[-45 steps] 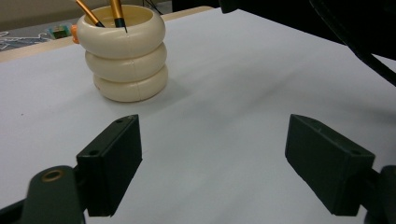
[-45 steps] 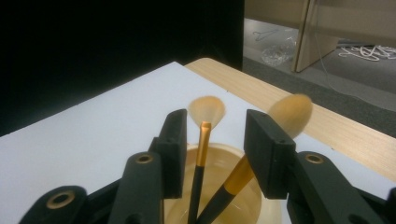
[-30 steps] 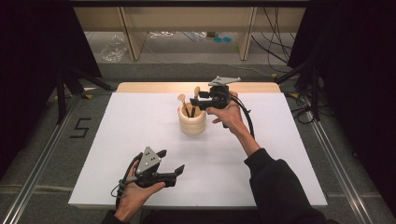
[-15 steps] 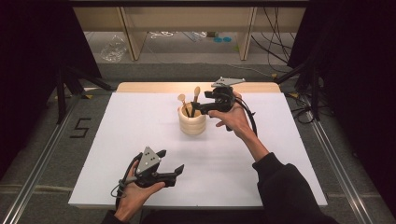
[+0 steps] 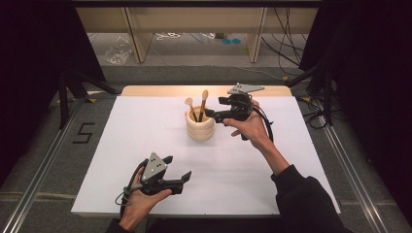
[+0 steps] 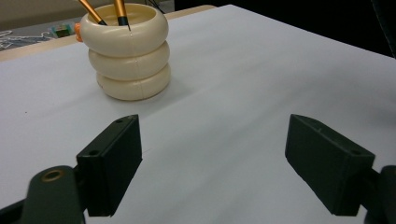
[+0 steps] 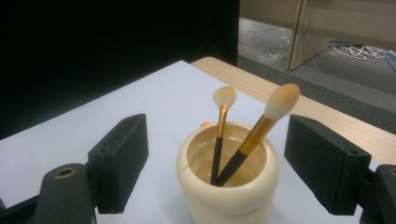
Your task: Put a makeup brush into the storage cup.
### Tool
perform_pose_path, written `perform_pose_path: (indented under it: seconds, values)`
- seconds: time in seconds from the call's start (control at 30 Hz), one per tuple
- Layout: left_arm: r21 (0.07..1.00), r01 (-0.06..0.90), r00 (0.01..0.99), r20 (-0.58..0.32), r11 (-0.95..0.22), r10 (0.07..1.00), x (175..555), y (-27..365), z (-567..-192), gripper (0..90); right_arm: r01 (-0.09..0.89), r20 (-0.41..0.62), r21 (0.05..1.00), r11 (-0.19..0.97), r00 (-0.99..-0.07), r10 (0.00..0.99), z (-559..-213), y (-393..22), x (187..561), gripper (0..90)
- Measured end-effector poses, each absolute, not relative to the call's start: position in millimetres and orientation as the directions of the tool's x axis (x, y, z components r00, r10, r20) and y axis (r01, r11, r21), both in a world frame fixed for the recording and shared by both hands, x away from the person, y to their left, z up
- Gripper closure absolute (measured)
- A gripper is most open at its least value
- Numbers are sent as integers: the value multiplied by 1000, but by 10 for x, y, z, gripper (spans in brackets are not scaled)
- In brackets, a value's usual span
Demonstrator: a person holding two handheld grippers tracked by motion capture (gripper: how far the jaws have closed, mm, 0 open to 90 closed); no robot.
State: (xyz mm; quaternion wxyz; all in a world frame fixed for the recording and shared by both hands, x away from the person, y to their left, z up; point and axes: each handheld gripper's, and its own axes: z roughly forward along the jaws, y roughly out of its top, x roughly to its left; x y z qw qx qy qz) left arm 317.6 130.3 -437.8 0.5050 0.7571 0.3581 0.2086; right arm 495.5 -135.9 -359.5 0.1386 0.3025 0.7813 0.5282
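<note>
Hovering just right of the cream ribbed holder [image 5: 200, 126], the right gripper [image 5: 217, 108] has its jaws spread wide, having just been opening, and nothing is pressed between them. Seen from its own camera, the holder [image 7: 228, 179] sits low between the two black jaws, with two makeup brushes standing in it: the thicker brush [image 7: 259, 132] leans toward the right jaw, the thinner brush [image 7: 220, 131] stands nearly upright beside it. Nearer the person, well apart from the holder, the left gripper [image 5: 180, 177] rests low over the white table sheet [image 5: 272, 179], jaws released and empty; ahead of it and to its left stands the holder [image 6: 130, 53].
</note>
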Motion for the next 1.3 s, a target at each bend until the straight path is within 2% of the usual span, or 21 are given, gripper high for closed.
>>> perform_pose_path:
  seconds: [0.2, 0.37, 0.43, 0.57, 1.3]
  values:
    - [914, 333, 655, -47, -233, 754, 3175, 1303, -4379, 186, 320, 105, 913, 252, -784, 612, -3596, -1388, 4878, 224]
    - [916, 296, 664, 7, -271, 748, 3203, 1330, -4369, 187, 315, 105, 915, 252, -789, 605, -3609, -1422, 4812, 227]
    - [913, 333, 654, -42, -237, 755, 3177, 1307, -4380, 187, 316, 110, 916, 247, -791, 602, -3622, -1440, 4784, 228]
    - [912, 339, 655, -54, -229, 754, 3168, 1299, -4378, 186, 318, 109, 914, 253, -792, 601, -3632, -1468, 4758, 227]
    - [911, 346, 653, -64, -223, 754, 3156, 1302, -4373, 186, 307, 73, 909, 283, -784, 616, -3629, -1571, 4664, 201]
